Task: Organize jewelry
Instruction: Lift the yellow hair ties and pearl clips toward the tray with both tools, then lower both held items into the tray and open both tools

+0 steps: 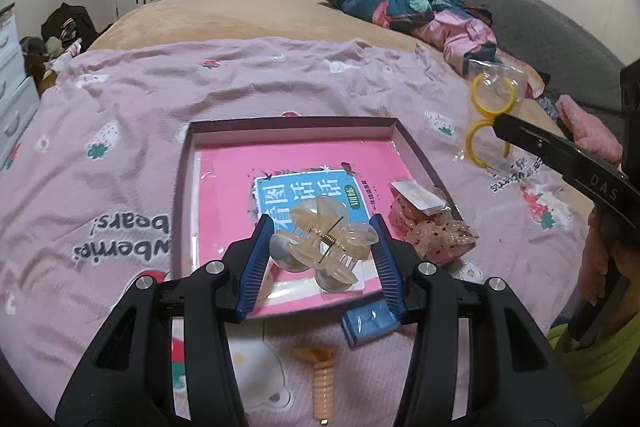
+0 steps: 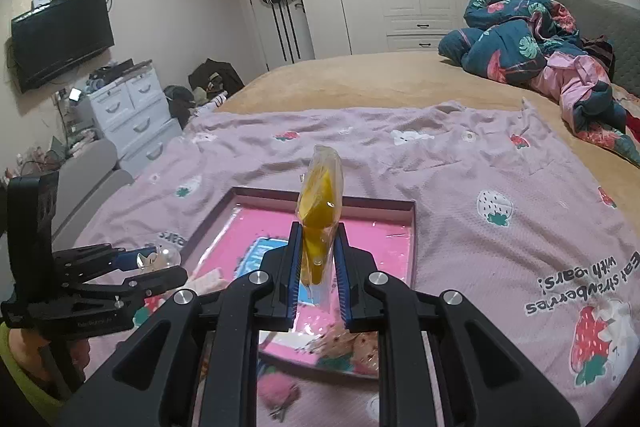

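Status: task partly done, judged from the layout. Left gripper pinches a translucent cream hair claw between its blue pads, held above the near half of the shallow box tray. Right gripper is pressed together on a clear bag of yellow hoops, lifted over the tray's near-right side.

Still outside the tray on the pink bedsheet: a peach spiral hair tie and a blue packet near the front edge. A pink dotted scrunchie with card tag straddles the tray's right rim; whether it counts as placed, cannot tell.

Clearance: the tray floor, lined with a pink booklet, is mostly bare toward the far and left walls. The walls are low, so a short descent should clear them. The grippers are near each other over the right side; stagger the drops.
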The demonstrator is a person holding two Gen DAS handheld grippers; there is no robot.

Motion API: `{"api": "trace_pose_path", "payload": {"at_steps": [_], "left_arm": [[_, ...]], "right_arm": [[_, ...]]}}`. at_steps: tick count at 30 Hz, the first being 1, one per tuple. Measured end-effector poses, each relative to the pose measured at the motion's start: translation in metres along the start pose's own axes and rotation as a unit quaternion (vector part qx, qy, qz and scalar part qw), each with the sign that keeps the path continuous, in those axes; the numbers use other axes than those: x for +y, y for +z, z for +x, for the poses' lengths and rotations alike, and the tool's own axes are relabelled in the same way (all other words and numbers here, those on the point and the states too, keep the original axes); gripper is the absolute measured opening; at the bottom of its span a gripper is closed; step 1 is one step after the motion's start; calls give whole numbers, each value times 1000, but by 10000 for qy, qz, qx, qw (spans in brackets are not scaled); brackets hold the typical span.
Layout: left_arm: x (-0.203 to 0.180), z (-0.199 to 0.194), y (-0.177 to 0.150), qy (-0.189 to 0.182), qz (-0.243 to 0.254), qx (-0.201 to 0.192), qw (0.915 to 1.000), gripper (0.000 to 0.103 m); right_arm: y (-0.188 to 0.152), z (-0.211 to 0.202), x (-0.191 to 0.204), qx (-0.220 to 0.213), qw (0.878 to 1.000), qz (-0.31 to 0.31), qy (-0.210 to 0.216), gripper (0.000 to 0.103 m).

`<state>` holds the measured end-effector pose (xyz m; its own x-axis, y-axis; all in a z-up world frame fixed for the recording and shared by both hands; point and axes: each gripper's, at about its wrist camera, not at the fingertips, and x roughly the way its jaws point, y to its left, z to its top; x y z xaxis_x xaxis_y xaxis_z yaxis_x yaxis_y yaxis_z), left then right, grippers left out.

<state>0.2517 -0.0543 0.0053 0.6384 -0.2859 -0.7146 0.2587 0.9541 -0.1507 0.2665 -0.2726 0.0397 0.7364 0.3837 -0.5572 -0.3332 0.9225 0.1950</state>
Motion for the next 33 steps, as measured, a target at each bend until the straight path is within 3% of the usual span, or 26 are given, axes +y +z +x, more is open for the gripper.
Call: {"api": "trace_pose_path", "payload": {"at_steps": [20,33], "left_arm": [[-5,75,-5,111,36,592,9982,41],[-2,87,-14,106,-48,727,9973,41]], "right_arm": [[-41,79,-52,853,9946,589,-50,15],[-52,91,-49,1091,9915,712,29,18]]}}
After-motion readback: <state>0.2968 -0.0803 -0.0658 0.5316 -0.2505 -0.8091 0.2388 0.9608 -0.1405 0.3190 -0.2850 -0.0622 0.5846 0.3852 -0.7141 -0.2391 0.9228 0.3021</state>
